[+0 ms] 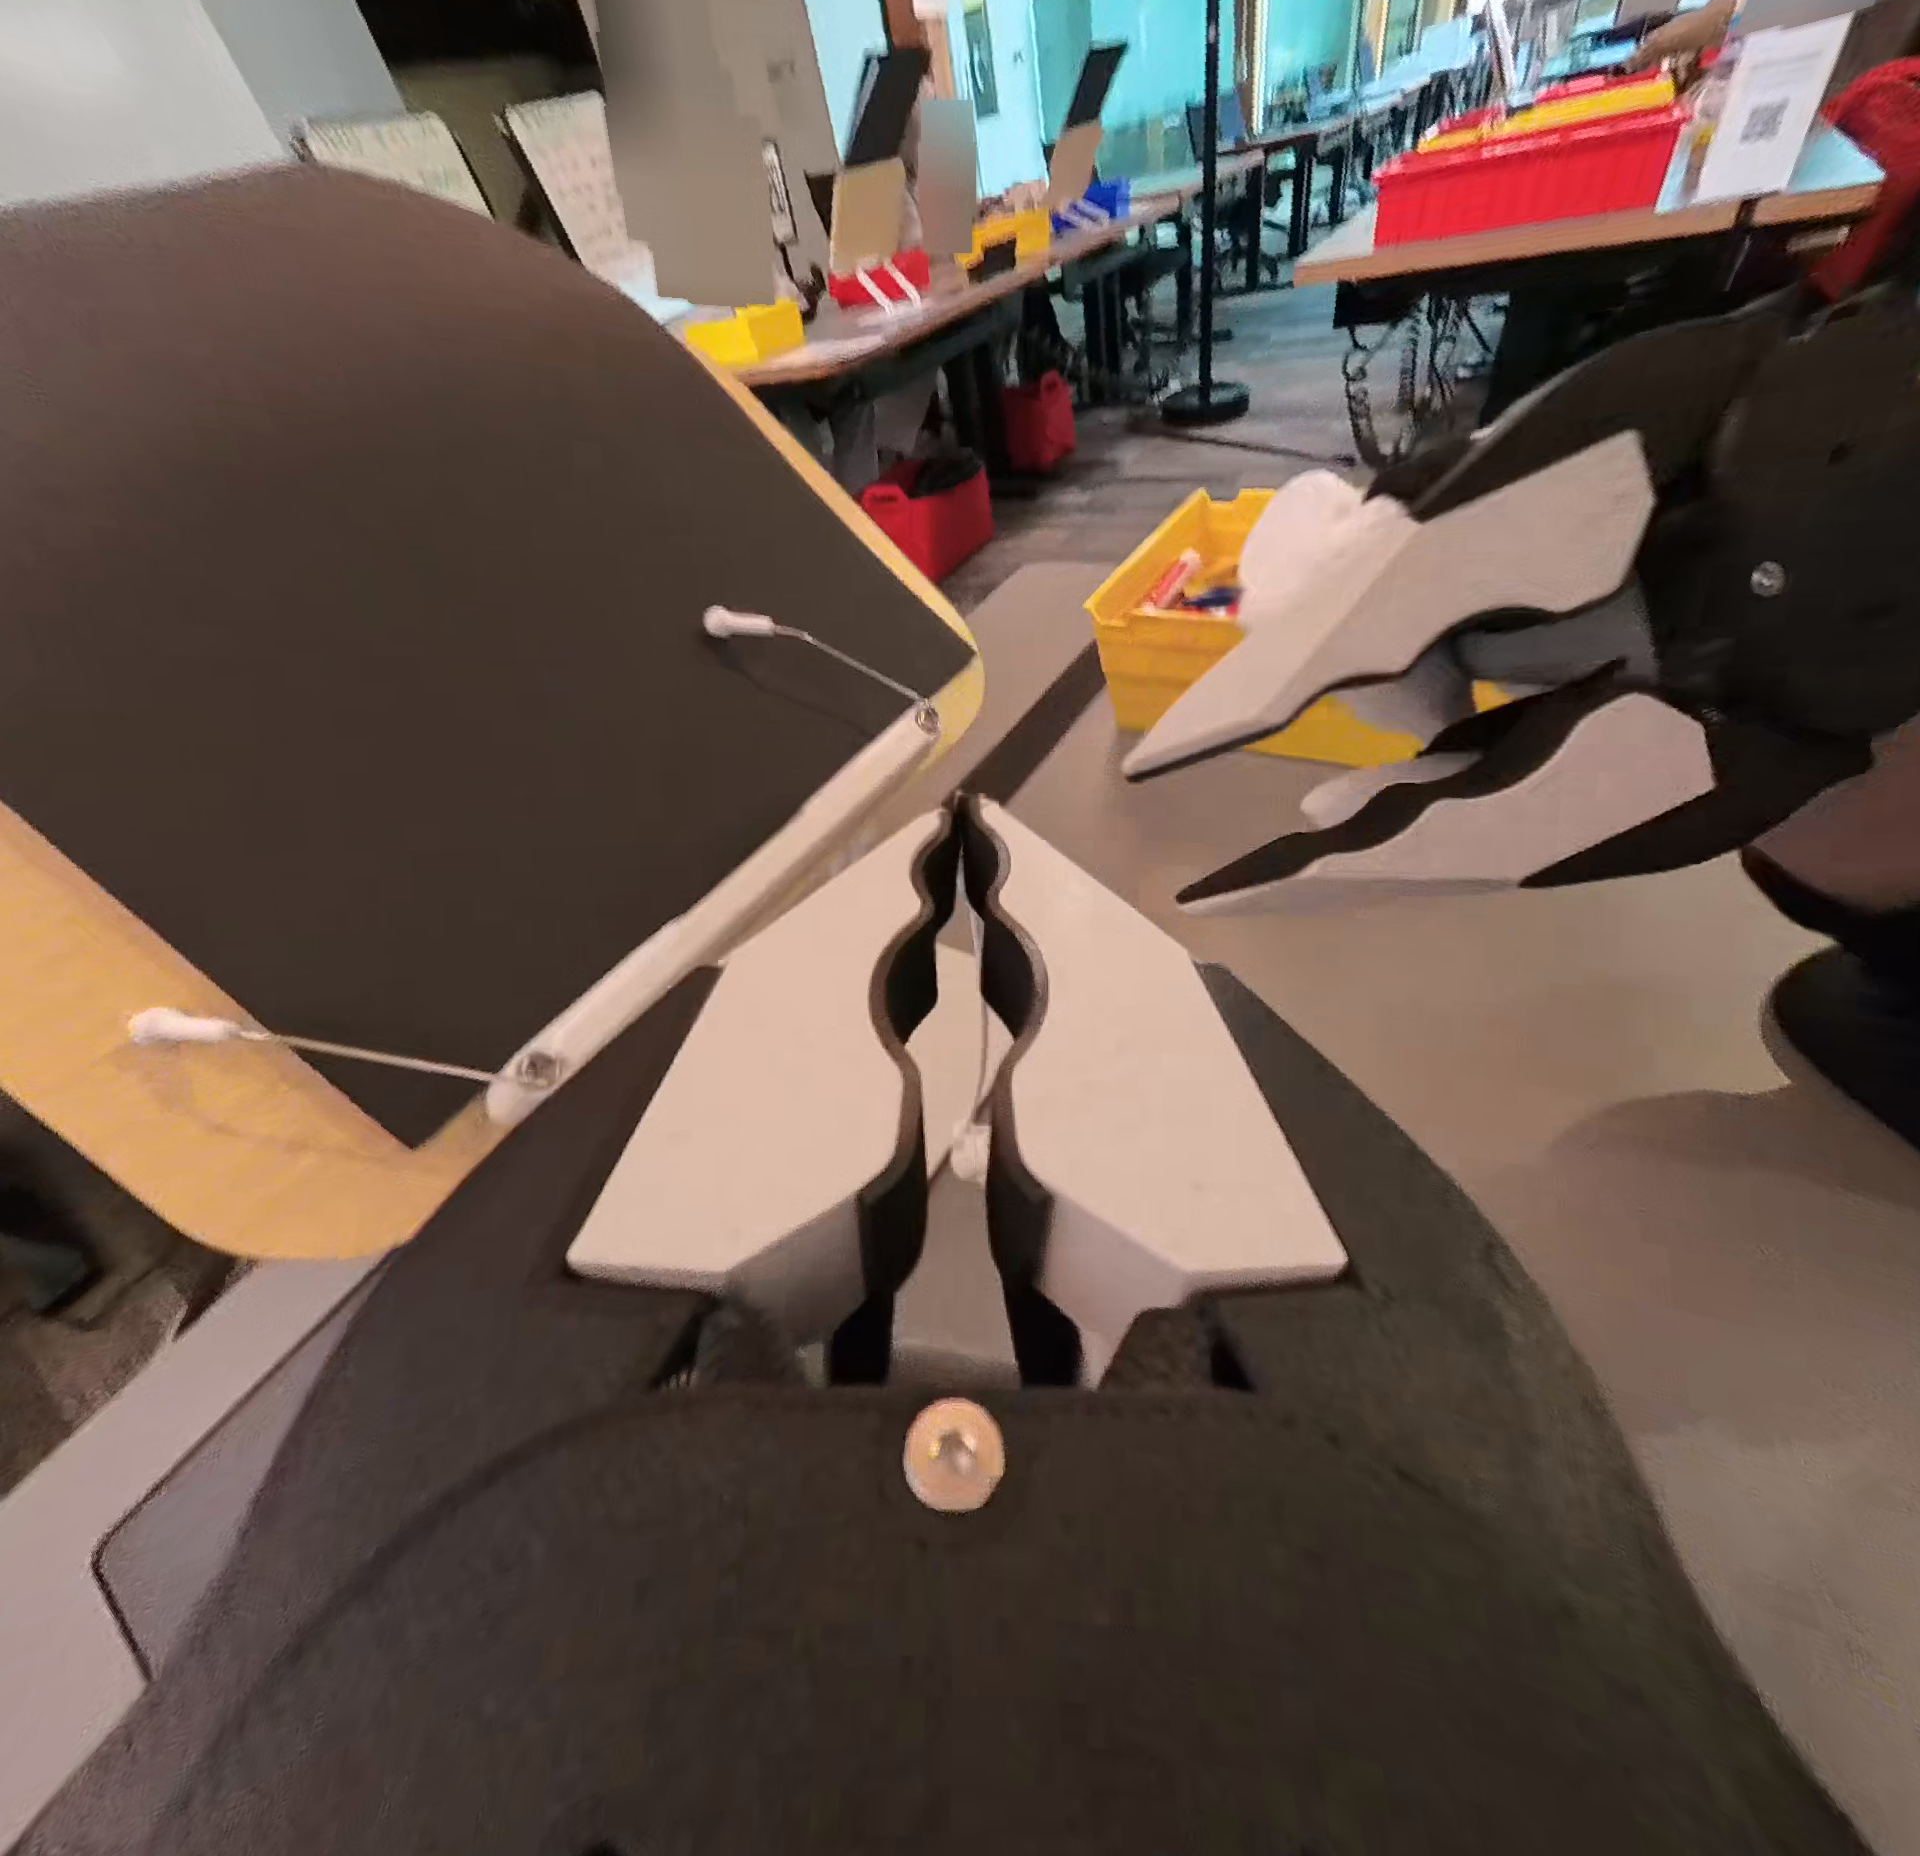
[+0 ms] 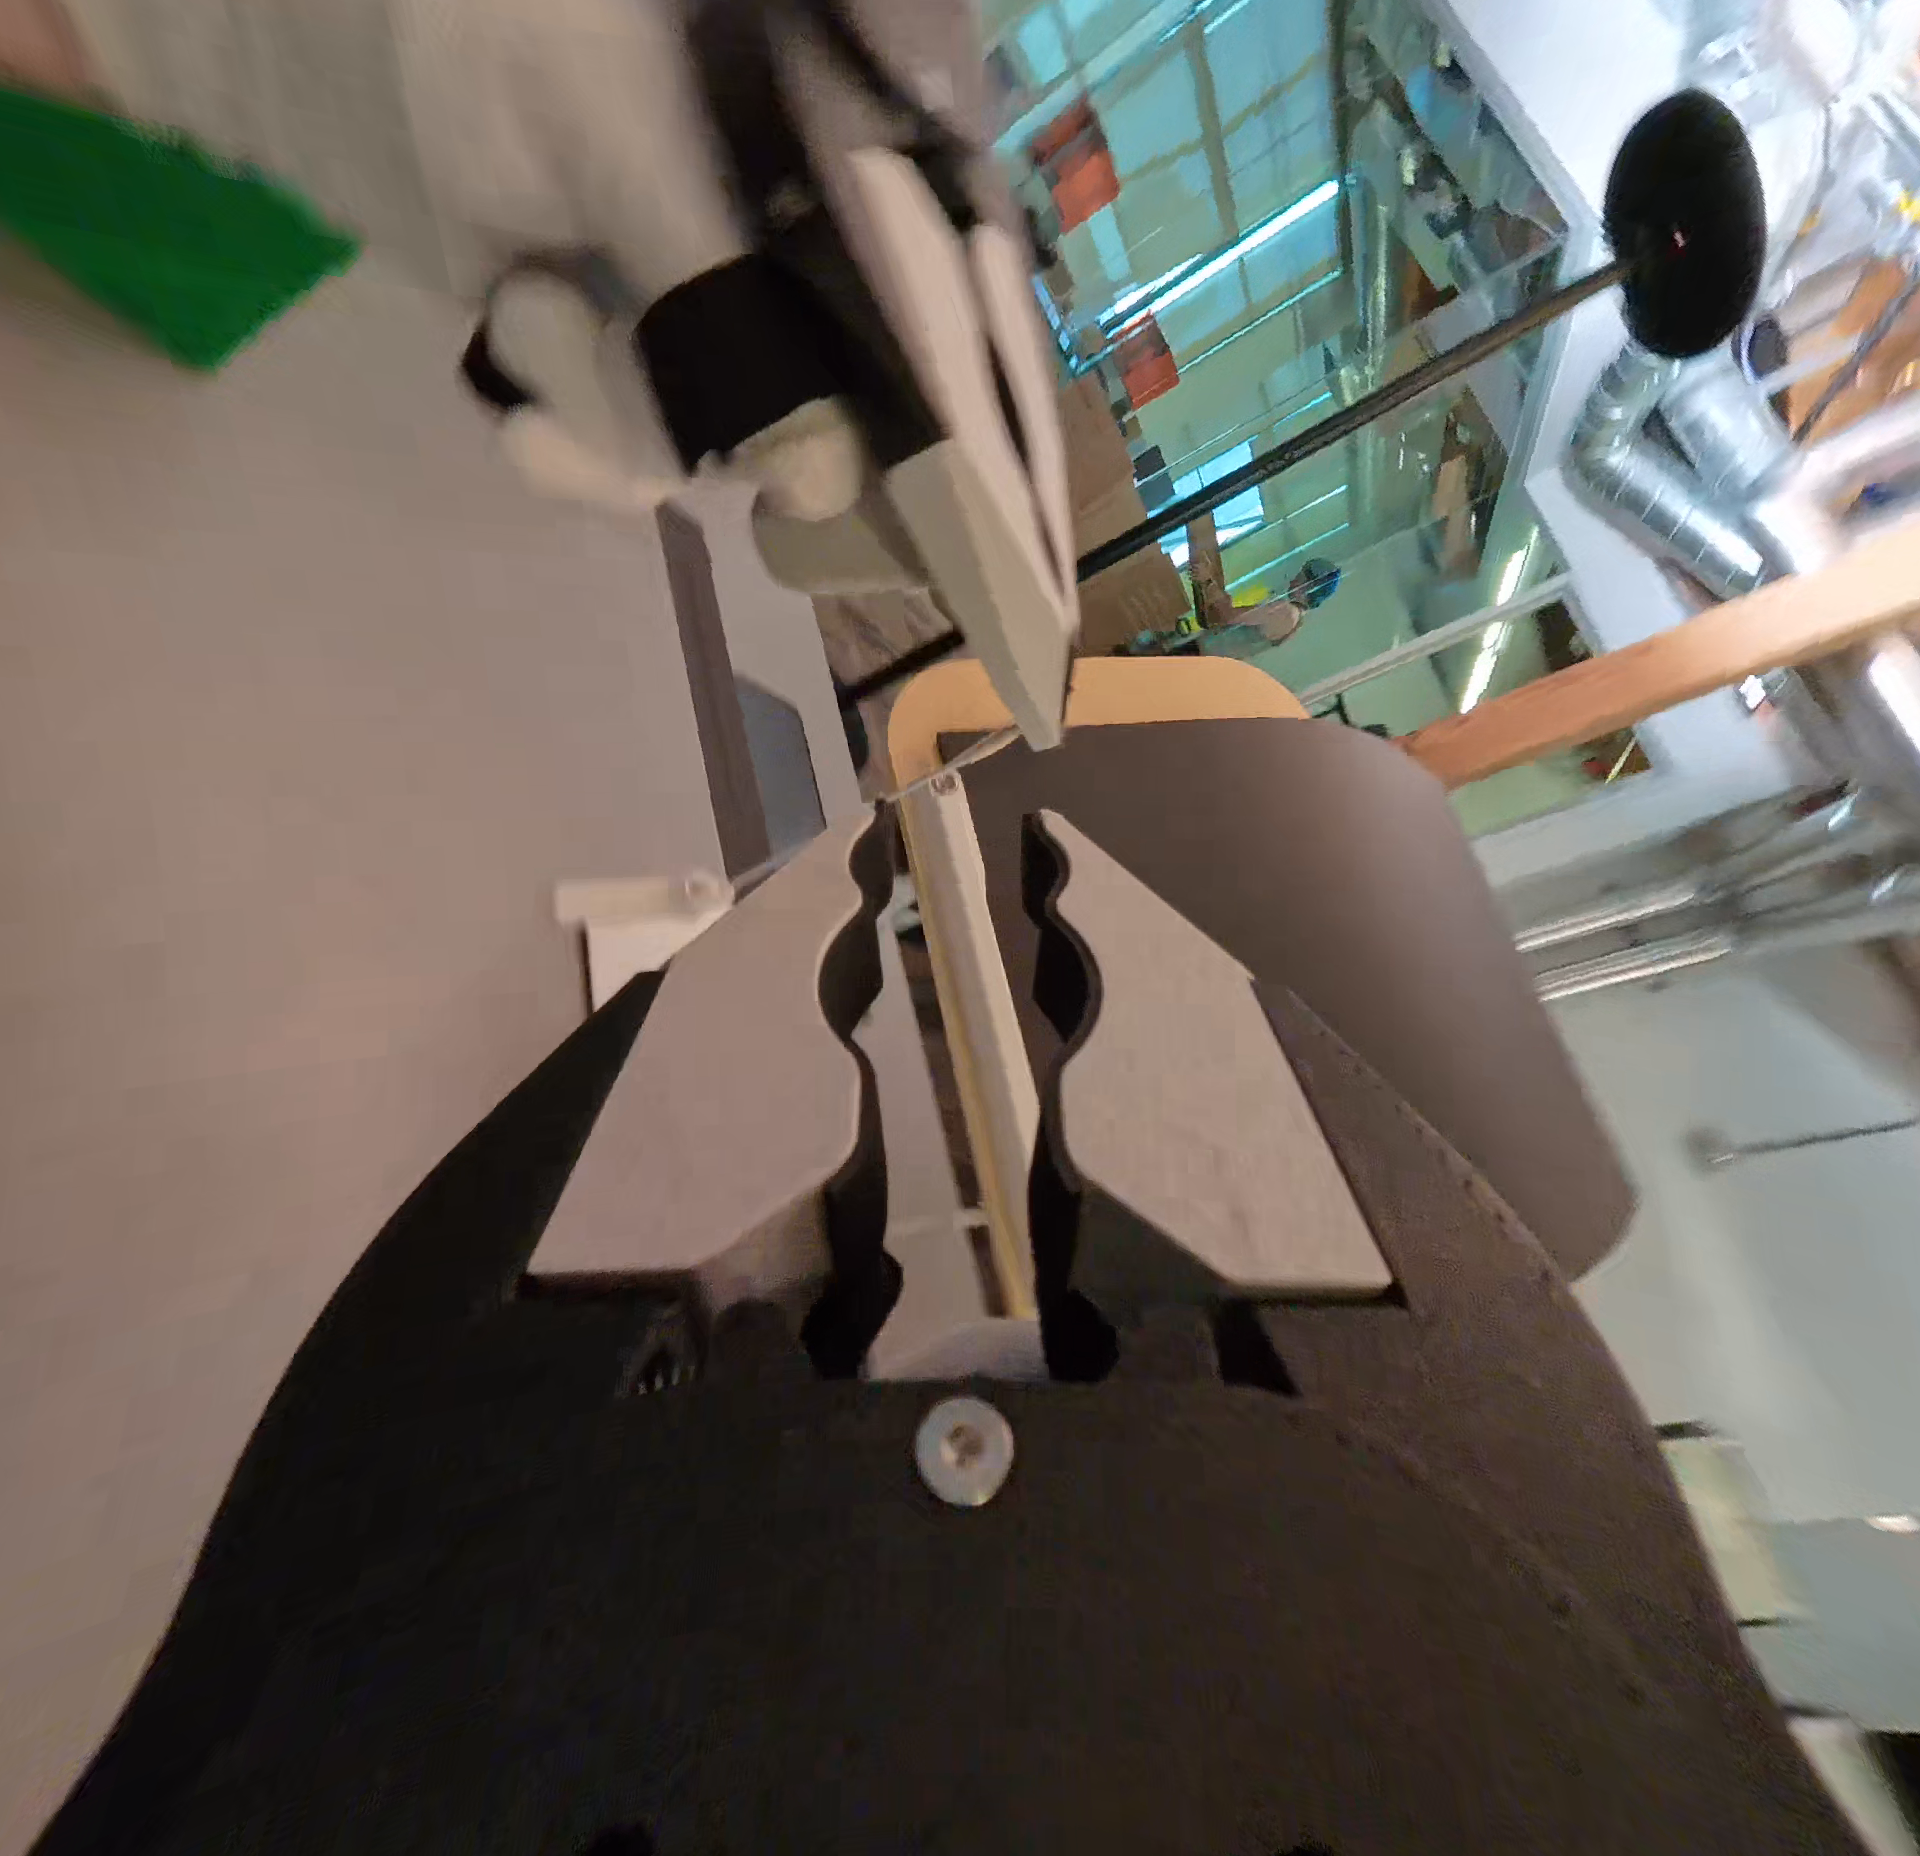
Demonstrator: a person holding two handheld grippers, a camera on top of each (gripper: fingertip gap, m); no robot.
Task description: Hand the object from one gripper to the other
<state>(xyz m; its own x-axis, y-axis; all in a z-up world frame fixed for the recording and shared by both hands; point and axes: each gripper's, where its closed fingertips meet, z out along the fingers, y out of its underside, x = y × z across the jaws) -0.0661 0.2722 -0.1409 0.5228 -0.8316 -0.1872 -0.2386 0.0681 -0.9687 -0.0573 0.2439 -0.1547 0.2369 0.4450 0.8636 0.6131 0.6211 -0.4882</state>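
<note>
A small chalkboard (image 1: pixel 416 611) with a light wooden frame and thin white-tipped wire legs is held up in the air at the left. My left gripper (image 1: pixel 961 809) is shut on it at its corner, with one wire leg pinched between the fingers. My right gripper (image 1: pixel 1158 830) is open and empty to the right, a short way from the board, tips pointing at it. In the right wrist view the board (image 2: pixel 1299 923) shows edge-on through the gap of my open right gripper (image 2: pixel 961 814). The left gripper (image 2: pixel 1044 736) grips the board's far corner from above.
A grey table (image 1: pixel 1351 1079) lies below both grippers. A yellow bin (image 1: pixel 1153 653) with small items stands on it behind the right gripper. Rows of tables with red bins (image 1: pixel 1527 185) and a black pole stand (image 1: pixel 1210 248) are farther back. A green flat piece (image 2: pixel 156 227) lies on the table.
</note>
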